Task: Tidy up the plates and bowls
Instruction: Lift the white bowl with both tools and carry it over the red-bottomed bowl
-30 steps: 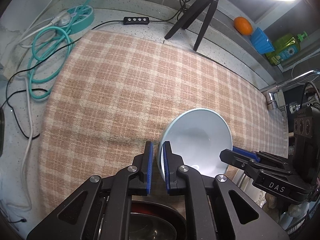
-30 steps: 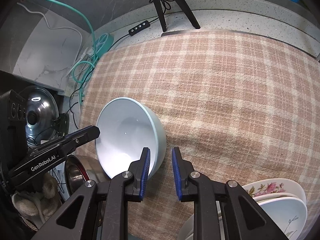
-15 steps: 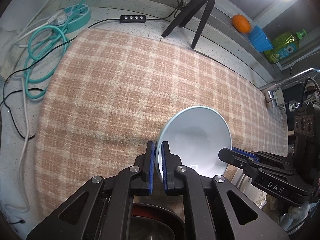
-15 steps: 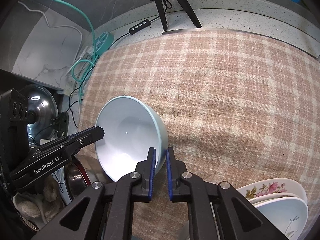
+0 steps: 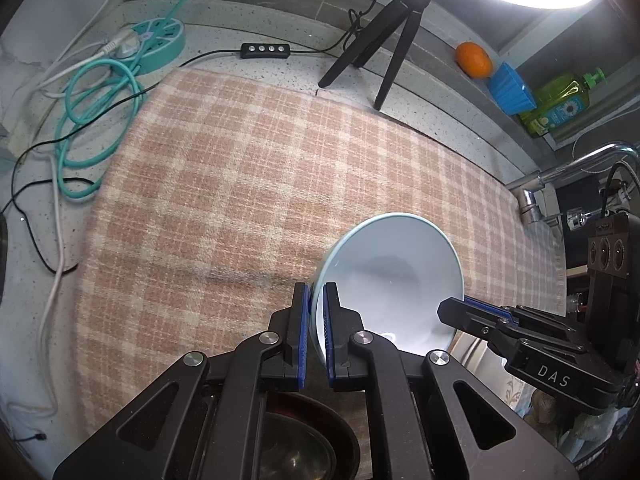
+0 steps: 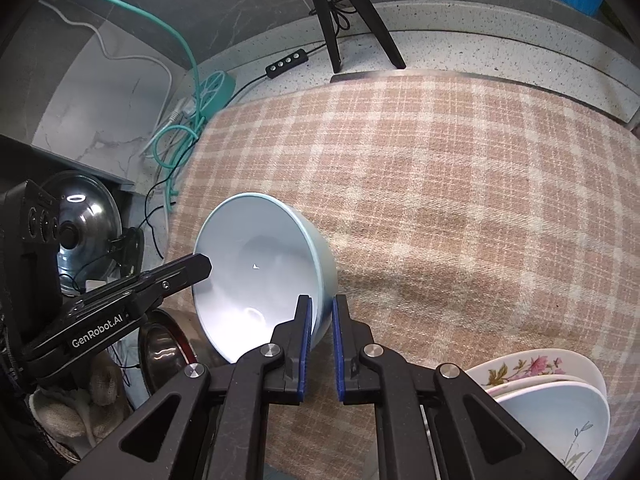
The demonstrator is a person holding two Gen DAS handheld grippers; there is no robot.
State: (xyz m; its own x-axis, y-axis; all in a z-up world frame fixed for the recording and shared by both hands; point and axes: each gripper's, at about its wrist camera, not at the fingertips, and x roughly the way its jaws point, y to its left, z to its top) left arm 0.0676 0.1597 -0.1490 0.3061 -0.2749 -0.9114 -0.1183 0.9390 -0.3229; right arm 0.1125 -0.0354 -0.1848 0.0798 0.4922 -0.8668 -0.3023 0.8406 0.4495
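A pale blue bowl (image 5: 394,276) is held tilted just above the checked cloth (image 5: 248,184), gripped from both sides. My left gripper (image 5: 317,292) is shut on the bowl's left rim, blue pads pinching the wall. My right gripper (image 6: 321,304) is shut on the opposite rim of the same bowl (image 6: 256,268). In the left wrist view the right gripper (image 5: 472,308) reaches in from the right; in the right wrist view the left gripper (image 6: 192,266) comes in from the left.
Stacked flowered plates and bowls (image 6: 560,396) lie at the lower right. A dark metal bowl (image 5: 296,444) sits under the left gripper. A tripod (image 5: 384,40), teal cable (image 5: 92,120), power strip (image 5: 160,40), orange (image 5: 474,59), faucet (image 5: 560,176) and pot lid (image 6: 84,220) ring the cloth.
The right gripper's jaws closed onto the bowl's rim, and the left jaws tightened on the other rim. The bowl stayed at almost the same spot.
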